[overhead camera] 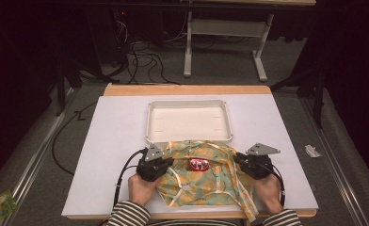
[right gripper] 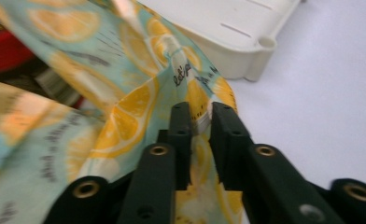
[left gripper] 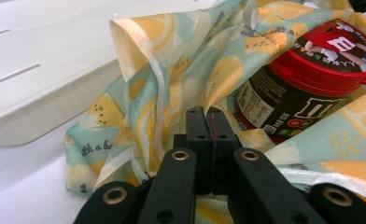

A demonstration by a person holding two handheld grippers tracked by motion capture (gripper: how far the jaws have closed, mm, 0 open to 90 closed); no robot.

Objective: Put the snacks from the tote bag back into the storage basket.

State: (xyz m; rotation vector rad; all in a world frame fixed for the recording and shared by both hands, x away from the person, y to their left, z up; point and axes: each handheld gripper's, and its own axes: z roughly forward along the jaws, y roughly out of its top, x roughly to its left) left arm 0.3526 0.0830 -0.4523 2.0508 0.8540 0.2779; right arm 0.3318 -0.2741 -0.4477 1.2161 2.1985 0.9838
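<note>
High view: a lemon-print bag lies at lower centre of the white counter, its far edge touching a white tray. A red-lidded jar sits inside. The left tongs and right tongs flank it.

Left gripper view: tongs pinched closed on a bag fold; jar at upper right, tray upper left.

Right gripper view: tongs slightly parted, bag edge between them; tray at top.
</note>
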